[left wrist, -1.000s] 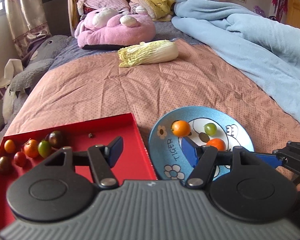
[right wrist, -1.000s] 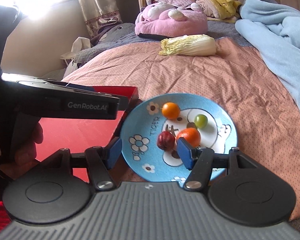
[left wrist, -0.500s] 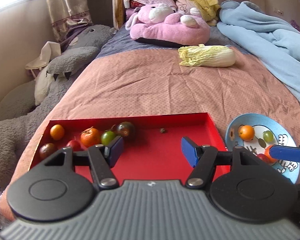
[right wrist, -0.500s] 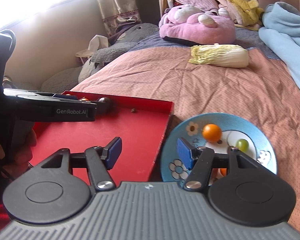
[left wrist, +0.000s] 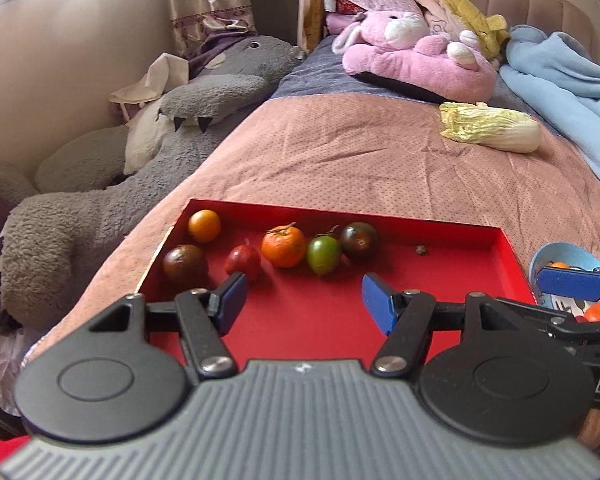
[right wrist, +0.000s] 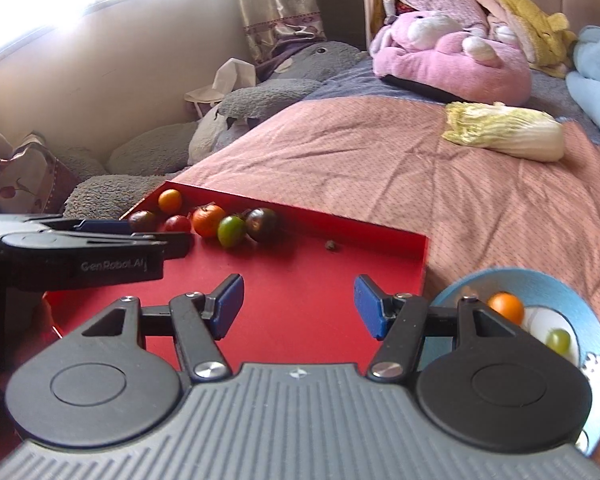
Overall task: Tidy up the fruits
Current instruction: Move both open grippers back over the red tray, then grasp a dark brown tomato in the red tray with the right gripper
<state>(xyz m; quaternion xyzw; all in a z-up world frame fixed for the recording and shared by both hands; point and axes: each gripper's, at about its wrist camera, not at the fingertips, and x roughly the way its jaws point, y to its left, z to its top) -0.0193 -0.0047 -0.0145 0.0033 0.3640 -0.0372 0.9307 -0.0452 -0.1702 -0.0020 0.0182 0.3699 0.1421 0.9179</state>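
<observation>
Left wrist view: left gripper (left wrist: 302,300) and right gripper (right wrist: 298,307), fingers spread wide and empty, hover over bare red tray (left wrist: 320,320) floor; fruits line its far edge.

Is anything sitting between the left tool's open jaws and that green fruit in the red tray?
Nothing visible. The left gripper is open and empty, with only bare red tray floor between it and the green fruit. The tangerine and a dark tomato touch it on either side.
</observation>
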